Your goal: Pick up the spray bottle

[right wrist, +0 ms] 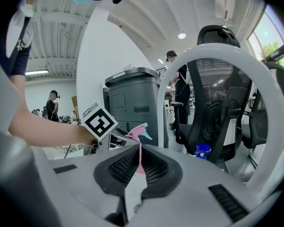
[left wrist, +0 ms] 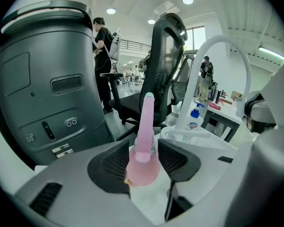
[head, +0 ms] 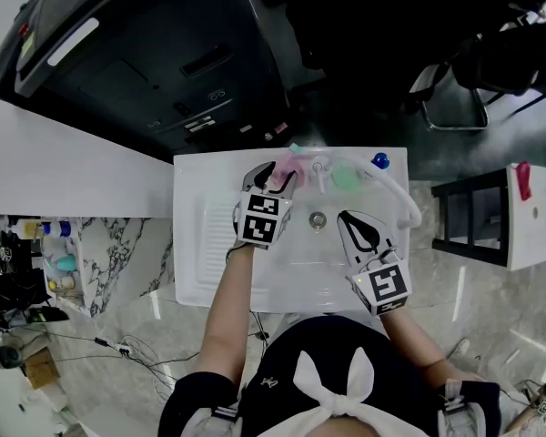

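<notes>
A pink spray bottle (head: 288, 162) stands at the back left of the white sink (head: 193, 244). My left gripper (head: 273, 180) reaches over the basin and has the bottle between its jaws. In the left gripper view the bottle's round body (left wrist: 143, 167) fills the gap, and both ribbed pads (left wrist: 114, 163) lie against its sides. The nozzle head points up and away. My right gripper (head: 351, 218) hovers over the basin to the right of the drain. Its jaws are together with nothing in them, and the pink bottle (right wrist: 137, 131) shows beyond the slit at its tip (right wrist: 138, 162).
A white arched faucet (head: 387, 182) curves over the sink's back right, beside a blue-capped soap bottle (head: 379, 160) and a green item (head: 346, 177). A large grey machine (head: 146, 53) and a black office chair (left wrist: 168, 56) stand behind the sink. People stand farther back.
</notes>
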`<state>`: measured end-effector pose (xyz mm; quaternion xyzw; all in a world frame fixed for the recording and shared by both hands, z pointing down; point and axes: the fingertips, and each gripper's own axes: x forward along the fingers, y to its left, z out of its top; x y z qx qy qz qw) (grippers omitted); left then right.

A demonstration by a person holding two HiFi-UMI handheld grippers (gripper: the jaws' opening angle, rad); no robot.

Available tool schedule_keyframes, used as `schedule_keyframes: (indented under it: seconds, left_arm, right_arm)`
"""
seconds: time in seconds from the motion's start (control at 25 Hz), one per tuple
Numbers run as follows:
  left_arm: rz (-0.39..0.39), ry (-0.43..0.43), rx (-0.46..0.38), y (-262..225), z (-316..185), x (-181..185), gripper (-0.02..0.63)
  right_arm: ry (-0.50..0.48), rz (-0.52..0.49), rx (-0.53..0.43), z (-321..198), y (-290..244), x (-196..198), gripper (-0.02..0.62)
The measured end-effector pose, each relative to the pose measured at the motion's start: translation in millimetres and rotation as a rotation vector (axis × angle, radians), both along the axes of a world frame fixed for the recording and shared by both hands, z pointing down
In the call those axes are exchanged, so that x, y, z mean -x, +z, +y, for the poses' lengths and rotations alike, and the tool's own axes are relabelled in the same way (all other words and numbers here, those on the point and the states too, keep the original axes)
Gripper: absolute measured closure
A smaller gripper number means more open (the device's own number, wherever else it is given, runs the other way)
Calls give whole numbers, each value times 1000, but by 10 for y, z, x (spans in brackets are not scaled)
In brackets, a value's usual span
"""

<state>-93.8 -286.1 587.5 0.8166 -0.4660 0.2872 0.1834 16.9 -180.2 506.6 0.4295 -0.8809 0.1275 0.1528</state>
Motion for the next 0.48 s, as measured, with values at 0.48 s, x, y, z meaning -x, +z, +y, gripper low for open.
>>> schedule_keyframes:
  seconds: [0.48]
  left_arm:
    - [-17, 1, -6, -31, 12, -13, 446]
  right_arm:
    - [-3, 1, 8, 6, 3, -2, 568]
